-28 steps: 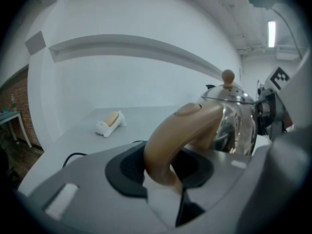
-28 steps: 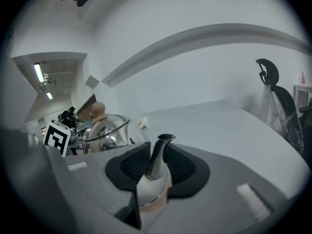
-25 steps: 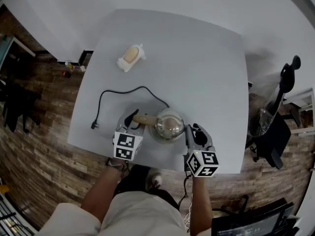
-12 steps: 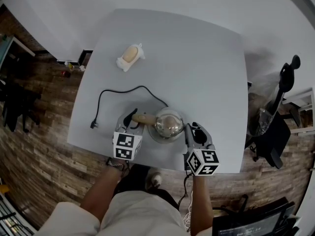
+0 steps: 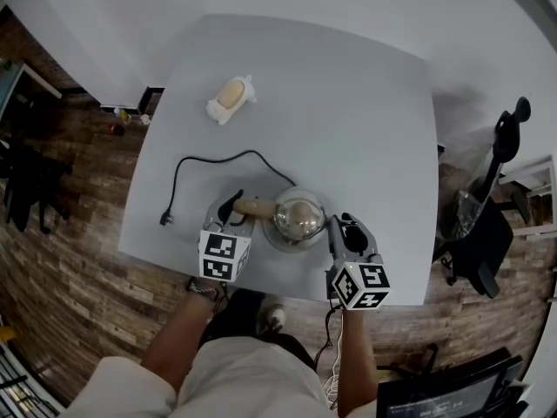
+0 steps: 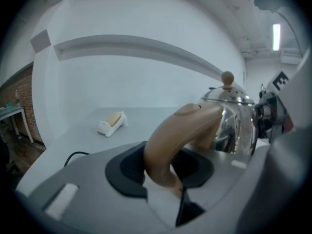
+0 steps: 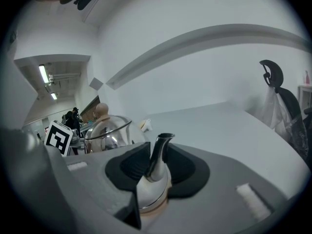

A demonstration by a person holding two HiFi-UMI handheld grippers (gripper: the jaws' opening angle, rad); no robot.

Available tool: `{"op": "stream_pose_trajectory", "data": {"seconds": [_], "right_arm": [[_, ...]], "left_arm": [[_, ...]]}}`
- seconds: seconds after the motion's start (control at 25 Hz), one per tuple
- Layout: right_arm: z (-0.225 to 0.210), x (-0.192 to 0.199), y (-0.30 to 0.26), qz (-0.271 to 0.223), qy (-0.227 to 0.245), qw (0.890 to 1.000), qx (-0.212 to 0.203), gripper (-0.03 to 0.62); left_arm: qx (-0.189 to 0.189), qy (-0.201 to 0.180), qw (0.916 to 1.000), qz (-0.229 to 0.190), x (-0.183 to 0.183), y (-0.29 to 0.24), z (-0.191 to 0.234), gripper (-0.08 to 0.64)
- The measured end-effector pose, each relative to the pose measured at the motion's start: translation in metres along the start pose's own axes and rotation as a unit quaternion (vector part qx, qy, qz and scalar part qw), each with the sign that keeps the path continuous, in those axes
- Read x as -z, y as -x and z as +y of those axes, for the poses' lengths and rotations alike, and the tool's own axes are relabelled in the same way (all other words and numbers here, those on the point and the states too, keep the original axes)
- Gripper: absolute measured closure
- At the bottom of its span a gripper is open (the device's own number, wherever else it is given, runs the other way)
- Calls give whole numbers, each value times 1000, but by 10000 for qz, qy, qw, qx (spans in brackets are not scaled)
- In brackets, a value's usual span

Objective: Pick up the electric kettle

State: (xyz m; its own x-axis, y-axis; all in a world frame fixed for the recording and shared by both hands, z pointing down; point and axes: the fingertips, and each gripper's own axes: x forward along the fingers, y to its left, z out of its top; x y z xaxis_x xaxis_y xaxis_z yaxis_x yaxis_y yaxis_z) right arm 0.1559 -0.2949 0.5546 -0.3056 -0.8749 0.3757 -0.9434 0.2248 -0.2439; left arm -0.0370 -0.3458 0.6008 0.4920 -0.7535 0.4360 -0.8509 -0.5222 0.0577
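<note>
Kettle (image 5: 298, 217) unmoved; grey table (image 5: 348, 111), wood-plank floor (image 5: 78, 268) around.

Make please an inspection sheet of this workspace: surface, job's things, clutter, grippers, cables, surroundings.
Surface: pale grey square table.
Job's things: shiny steel electric kettle with tan handle, near the front edge.
Clutter: small white-and-tan object, far left.
Grippers: left gripper shut on the handle; right gripper shut on the spout.
Cables: black power cord curling left, plug on the table.
Surroundings: wood-pattern floor, black office chair at right.
</note>
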Motion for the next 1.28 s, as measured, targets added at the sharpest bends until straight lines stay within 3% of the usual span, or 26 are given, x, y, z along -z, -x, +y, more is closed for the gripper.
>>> {"op": "stream_pose_trajectory", "data": {"seconds": [0.64,1.28], "right_arm": [[-1,-9,6,-61,0,10000,-15,485],[3,-38,16,-296,103,9994,-143,488]], "left_arm": [[14,-38,10000,-16,-10,5,-5,408],[31,-59,9994,-327,-35,14,-8,408]]}}
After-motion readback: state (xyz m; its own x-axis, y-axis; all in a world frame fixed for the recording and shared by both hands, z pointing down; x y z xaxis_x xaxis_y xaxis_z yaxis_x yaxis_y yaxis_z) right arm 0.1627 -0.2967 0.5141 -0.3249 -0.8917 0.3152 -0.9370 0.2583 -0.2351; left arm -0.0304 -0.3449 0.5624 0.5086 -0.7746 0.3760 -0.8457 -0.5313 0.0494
